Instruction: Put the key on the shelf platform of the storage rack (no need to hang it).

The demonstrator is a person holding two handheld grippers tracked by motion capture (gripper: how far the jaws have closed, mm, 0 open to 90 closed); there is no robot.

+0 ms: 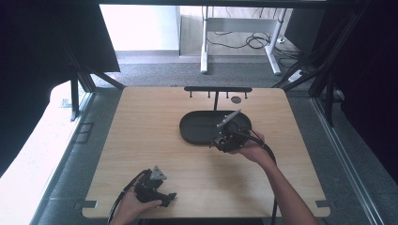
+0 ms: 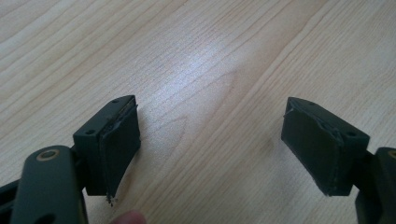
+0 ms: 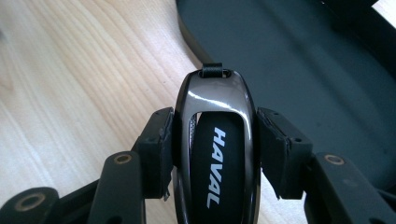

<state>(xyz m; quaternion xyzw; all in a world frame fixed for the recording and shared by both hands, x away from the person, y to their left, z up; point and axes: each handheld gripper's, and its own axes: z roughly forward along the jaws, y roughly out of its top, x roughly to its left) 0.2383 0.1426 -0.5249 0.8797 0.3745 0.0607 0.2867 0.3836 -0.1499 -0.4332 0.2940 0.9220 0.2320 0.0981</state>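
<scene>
A glossy black car key fob [image 3: 215, 154] marked HAVAL, with a small loop at its top, is clamped between the pads of my right gripper [image 3: 215, 149]. In the high view that right gripper [image 1: 227, 136] hovers at the near right edge of the black oval tray [image 1: 197, 127], held by a hand. My left gripper [image 1: 162, 194] rests near the table's front edge at the left. Its jaws stand wide apart over bare wood in the left gripper view, the left gripper [image 2: 210, 144] holding nothing.
A black rack [image 1: 217, 89] with several small hooks stands behind the tray on a single post. A dark round spot [image 1: 236, 99] lies on the wood beside it. The light wooden table [image 1: 141, 140] is bounded by black frame bars and grey floor.
</scene>
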